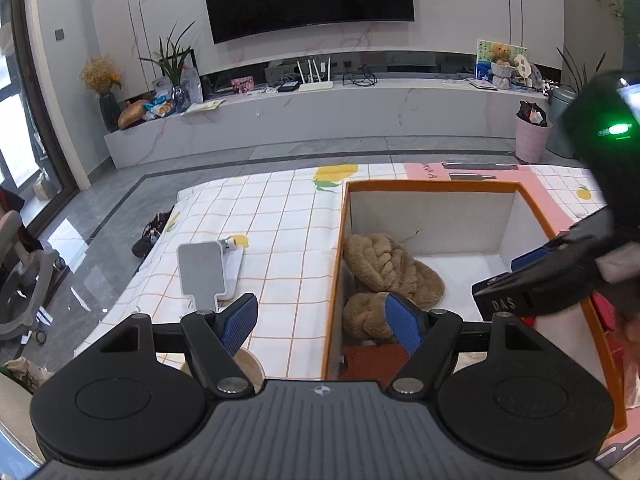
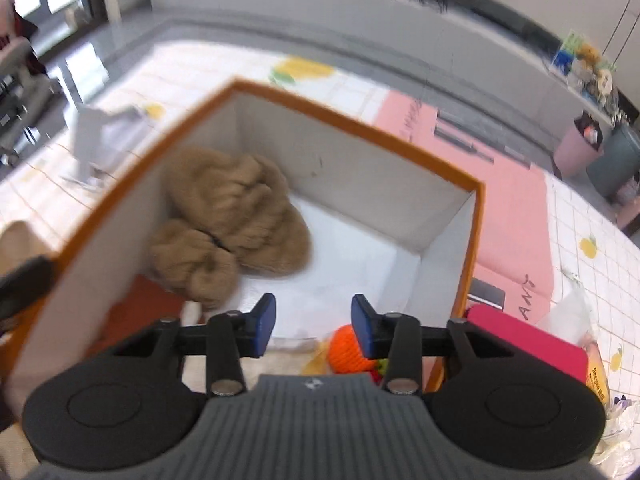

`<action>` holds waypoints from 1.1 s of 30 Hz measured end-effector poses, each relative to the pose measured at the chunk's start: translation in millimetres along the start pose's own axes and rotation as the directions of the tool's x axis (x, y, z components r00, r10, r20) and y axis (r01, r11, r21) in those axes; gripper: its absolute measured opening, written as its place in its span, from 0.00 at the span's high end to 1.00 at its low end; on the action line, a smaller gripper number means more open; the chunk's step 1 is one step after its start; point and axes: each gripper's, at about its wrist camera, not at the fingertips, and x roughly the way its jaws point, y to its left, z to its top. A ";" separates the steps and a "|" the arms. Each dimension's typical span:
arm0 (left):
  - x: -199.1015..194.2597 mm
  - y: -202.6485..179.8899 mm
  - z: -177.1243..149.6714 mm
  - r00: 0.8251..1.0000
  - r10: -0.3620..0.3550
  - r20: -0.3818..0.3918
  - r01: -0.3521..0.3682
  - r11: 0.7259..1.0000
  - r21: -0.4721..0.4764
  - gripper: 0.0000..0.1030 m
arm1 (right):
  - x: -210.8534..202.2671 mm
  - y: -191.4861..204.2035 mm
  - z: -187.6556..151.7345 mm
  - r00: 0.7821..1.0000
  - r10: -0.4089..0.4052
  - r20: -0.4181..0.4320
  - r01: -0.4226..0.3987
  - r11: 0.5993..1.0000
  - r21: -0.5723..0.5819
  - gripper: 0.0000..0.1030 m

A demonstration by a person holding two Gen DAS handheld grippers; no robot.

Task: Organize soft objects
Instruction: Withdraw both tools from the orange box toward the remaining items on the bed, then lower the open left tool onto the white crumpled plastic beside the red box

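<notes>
Sitting on the checked tabletop [image 1: 280,216], an orange-rimmed box [image 1: 436,186] with white inner walls serves as the landmark. Inside it, against its left wall, lies a tan knitted bundle [image 1: 390,264] with a second, smaller tan plush lump [image 1: 366,314] touching its near side; the right wrist view shows both pieces [image 2: 240,216] in the same corner of the box [image 2: 360,124].

Over the box's near left corner hangs the left gripper [image 1: 322,322], its blue-padded jaws spread wide apart and holding nothing; the left pad is outside the box over the tabletop, the right pad inside the rim, in front of the smaller lump.

Over the box's near edge, the right gripper [image 2: 313,324] is likewise open with nothing between its pads. Just under its right pad an orange knitted ball [image 2: 346,354] lies in the box's near part. From the left wrist view, this gripper [image 1: 516,276] reaches in across the box's right rim.

Left of the box, a grey paddle-shaped item [image 1: 200,270] rests on the tabletop. Right of the box, a magenta flat object [image 2: 528,344] lies beside the rim, and a pink sheet [image 2: 492,200] spreads beyond the far right corner.
</notes>
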 end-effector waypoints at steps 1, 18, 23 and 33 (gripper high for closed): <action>-3.0 -2.5 1.2 1.000 0.008 0.008 -0.008 1.000 0.005 0.17 | -11.2 0.9 -4.3 1.000 0.010 0.026 -0.011 1.000 0.007 0.59; -77.3 -60.1 2.2 0.976 -0.185 0.112 0.203 0.962 -0.180 0.15 | -181.3 -103.0 -105.8 0.960 -0.056 0.275 0.013 0.987 0.158 0.45; -79.5 -130.1 -18.9 0.959 -0.273 0.072 0.268 0.961 0.063 0.15 | -190.0 -160.1 -158.3 0.957 -0.136 0.257 0.066 0.962 0.264 0.45; -69.0 -247.0 -83.5 0.893 -0.449 0.020 0.422 0.853 0.308 0.15 | -157.9 -255.2 -258.6 0.964 -0.233 0.129 0.156 0.887 0.434 0.45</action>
